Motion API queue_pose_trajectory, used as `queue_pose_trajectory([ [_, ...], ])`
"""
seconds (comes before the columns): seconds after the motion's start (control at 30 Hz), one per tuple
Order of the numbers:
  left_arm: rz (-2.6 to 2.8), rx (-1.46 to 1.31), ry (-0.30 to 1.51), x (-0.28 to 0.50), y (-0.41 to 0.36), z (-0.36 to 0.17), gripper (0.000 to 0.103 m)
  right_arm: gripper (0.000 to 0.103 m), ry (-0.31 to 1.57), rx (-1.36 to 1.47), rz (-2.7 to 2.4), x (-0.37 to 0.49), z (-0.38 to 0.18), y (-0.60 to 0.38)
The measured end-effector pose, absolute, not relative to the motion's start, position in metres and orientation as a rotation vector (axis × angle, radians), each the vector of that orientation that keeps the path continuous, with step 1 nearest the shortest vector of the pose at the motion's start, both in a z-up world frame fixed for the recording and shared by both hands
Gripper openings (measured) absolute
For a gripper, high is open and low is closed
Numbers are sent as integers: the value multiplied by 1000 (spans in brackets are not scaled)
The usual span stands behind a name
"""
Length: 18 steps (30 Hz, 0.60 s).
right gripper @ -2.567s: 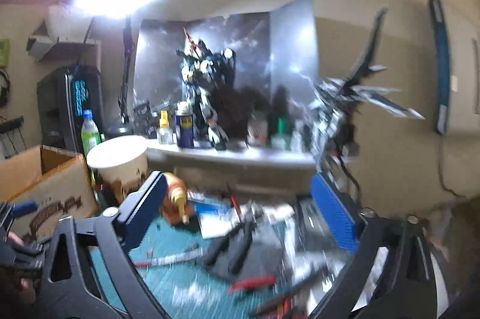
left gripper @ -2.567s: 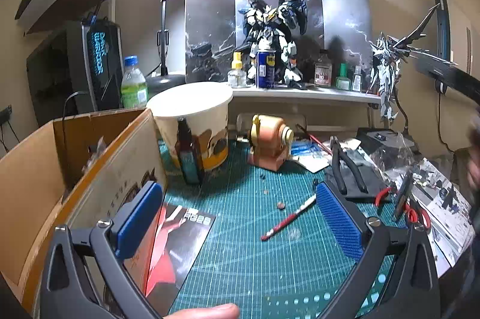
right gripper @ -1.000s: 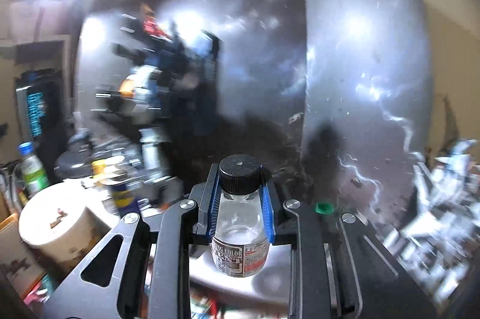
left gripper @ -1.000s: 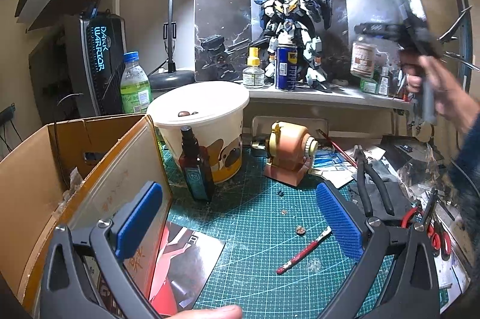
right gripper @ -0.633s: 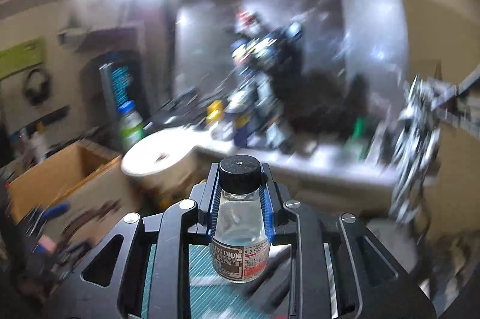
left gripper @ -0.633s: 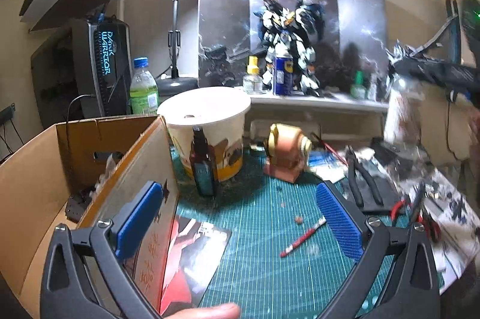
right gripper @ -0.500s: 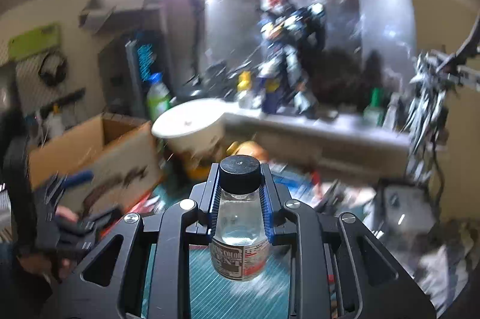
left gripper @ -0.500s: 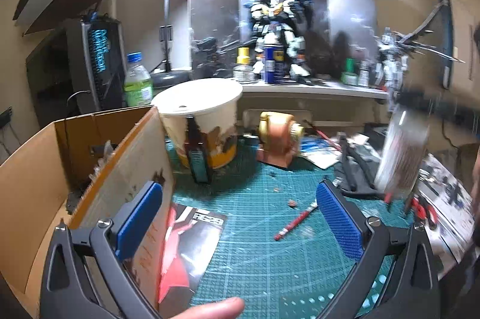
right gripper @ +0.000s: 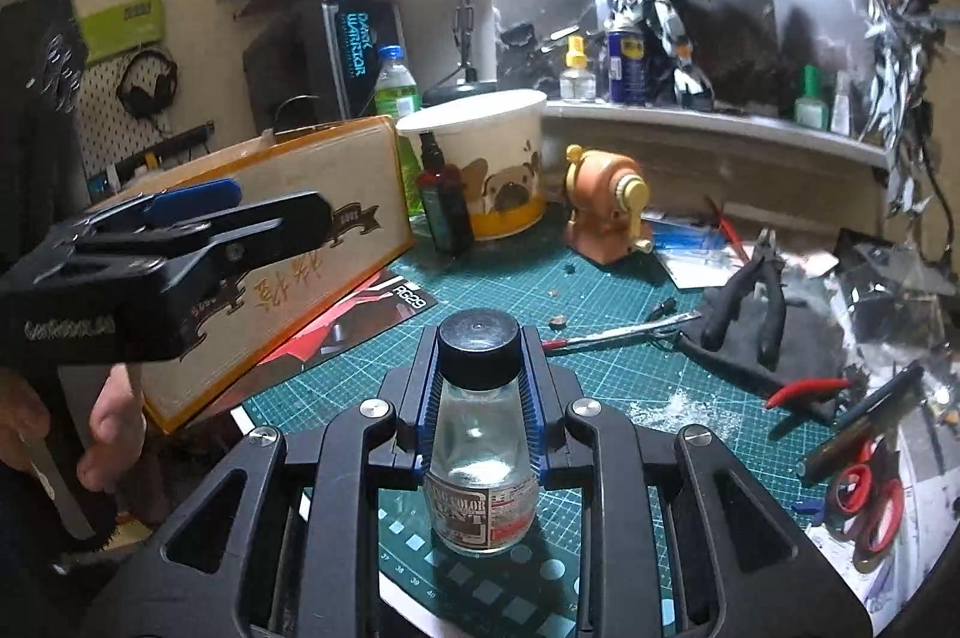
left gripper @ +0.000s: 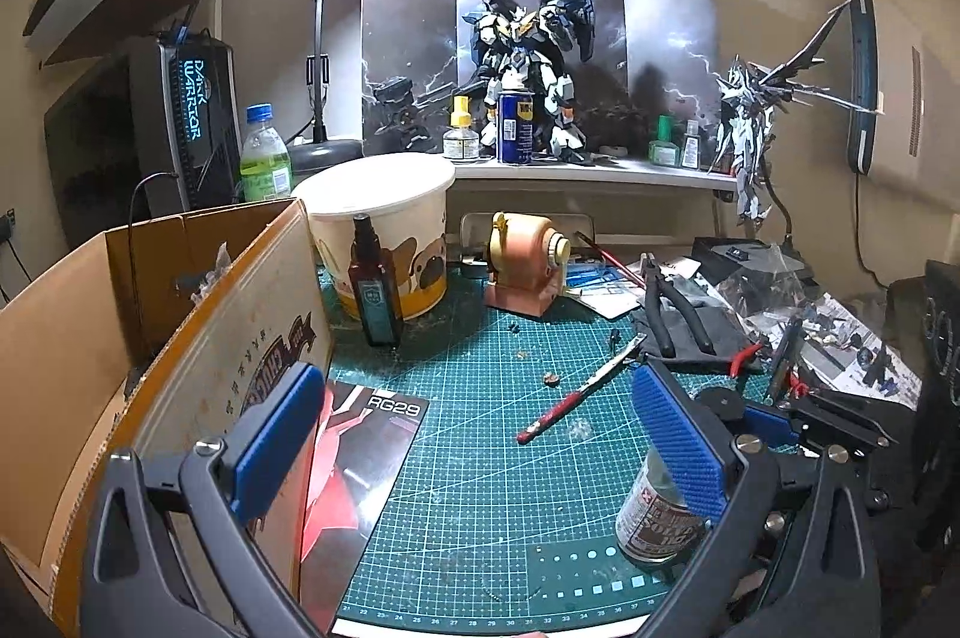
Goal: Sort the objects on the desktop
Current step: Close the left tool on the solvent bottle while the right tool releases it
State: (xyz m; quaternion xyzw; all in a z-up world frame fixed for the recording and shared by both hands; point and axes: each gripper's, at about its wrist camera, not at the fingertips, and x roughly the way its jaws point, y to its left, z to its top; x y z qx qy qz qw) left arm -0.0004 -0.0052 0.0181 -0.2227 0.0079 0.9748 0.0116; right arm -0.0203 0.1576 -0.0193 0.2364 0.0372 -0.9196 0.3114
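Note:
My right gripper (right gripper: 480,356) is shut on a small clear glass bottle (right gripper: 480,464) with a black cap and a printed label, held upright by its neck. In the left wrist view the bottle (left gripper: 651,518) is low at the green cutting mat's (left gripper: 480,488) front right, partly behind a blue pad. I cannot tell whether it touches the mat. My left gripper (left gripper: 477,434) stands open and empty beside the open cardboard box (left gripper: 90,338). A hand (right gripper: 114,422) holds that left gripper (right gripper: 270,203) in the right wrist view.
A white pug bucket (left gripper: 384,230), an amber spray bottle (left gripper: 375,290) and an orange pencil sharpener (left gripper: 522,266) stand at the mat's back. A red-handled knife (left gripper: 576,392), black pliers (left gripper: 678,308), red scissors (right gripper: 864,494) and a booklet (left gripper: 360,458) lie about. Model robots and bottles fill the shelf (left gripper: 600,170).
The right gripper carried the bottle from the back shelf down to the front right of the mat. The left gripper drifted a little beside the box and stayed open.

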Motion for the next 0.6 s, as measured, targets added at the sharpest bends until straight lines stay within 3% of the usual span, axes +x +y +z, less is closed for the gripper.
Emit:
queue_pose_trajectory([
  [0.4, 3029, -701, 25, 1, -4, 16, 103, 24, 130, 588, -2445, 2, -22, 164],
  [0.6, 3027, -706, 18, 1, -5, 17, 103, 37, 30, 543, -2457, 13, -6, 188],
])
